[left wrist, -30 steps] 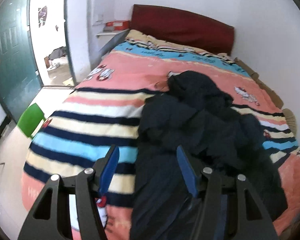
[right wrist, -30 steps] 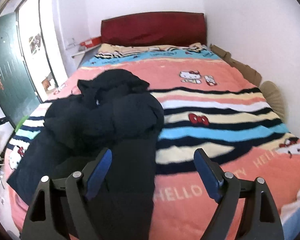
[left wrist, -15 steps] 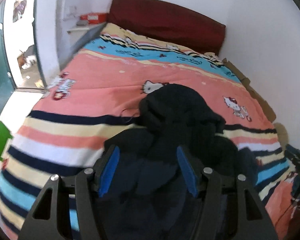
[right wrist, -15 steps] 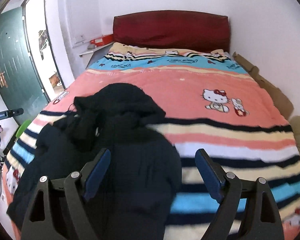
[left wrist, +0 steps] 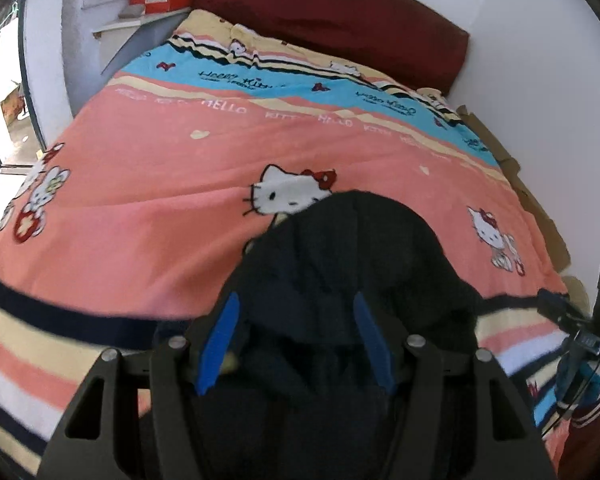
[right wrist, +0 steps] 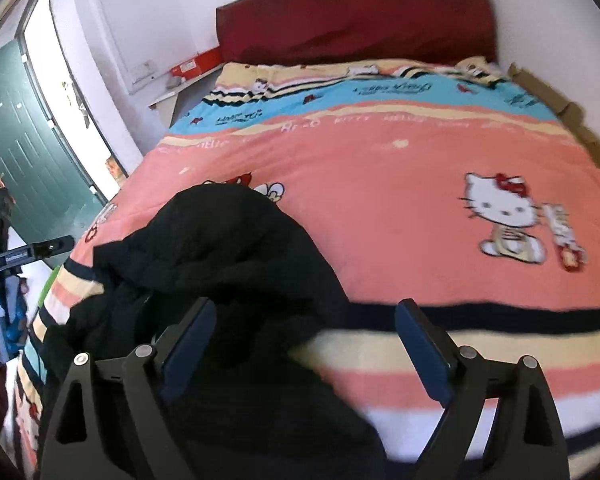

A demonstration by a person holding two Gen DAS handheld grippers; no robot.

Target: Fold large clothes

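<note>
Dark coat point(left wrist: 364, 248) beneath left tool point(left wrist: 296, 316)

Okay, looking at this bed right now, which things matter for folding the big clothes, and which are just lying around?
Part of the job:
- dark jacket, crumpled
- bedspread it lies on
- left gripper, open above the jacket
- right gripper, open, jaws just widened, nothing held

Just lying about:
- red headboard
- red box on the shelf
- green door
</note>
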